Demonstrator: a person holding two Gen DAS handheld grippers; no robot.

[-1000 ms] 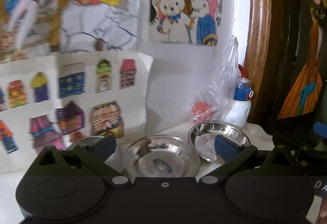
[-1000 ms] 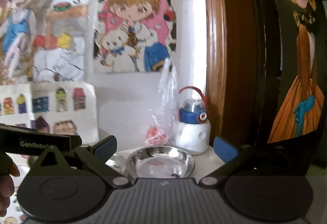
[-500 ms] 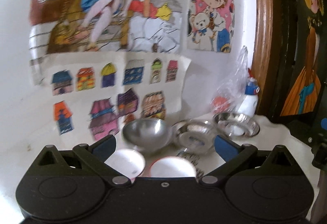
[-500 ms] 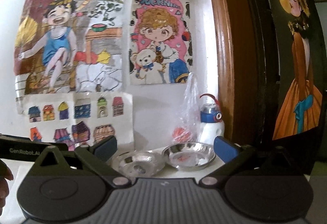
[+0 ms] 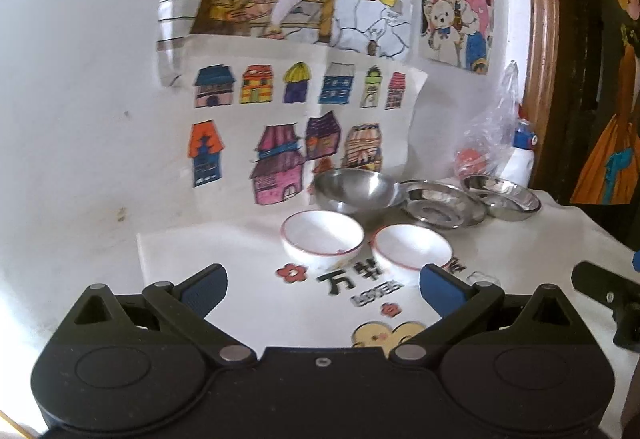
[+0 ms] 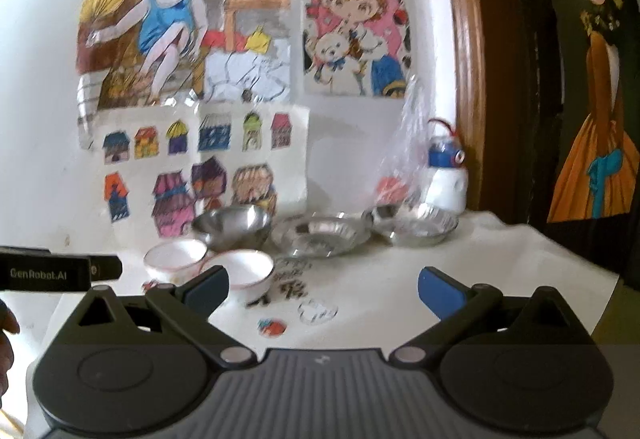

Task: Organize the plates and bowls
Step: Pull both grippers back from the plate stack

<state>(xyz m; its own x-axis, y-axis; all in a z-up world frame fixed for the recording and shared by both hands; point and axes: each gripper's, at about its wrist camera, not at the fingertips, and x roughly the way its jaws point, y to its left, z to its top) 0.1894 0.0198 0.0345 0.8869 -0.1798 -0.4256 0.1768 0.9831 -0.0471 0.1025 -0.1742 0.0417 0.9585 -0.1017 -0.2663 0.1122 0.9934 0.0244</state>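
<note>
Both tools are open and empty: the left tool (image 5: 323,281) and the right tool (image 6: 323,283) hover above a white tabletop (image 5: 248,303). Just ahead of the left tool sit two white bowls (image 5: 322,242) (image 5: 412,253) side by side, upright, mouths up; being round, they have no long axis. Beyond them, running rightward, stand a steel bowl (image 5: 354,190) and two steel plates (image 5: 444,203) (image 5: 502,195), nearer the right tool.

Shiny metal bowl (image 5: 354,189), glossy white ceramic bowls (image 5: 322,241), crinkled clear plastic bag (image 5: 490,139)
</note>
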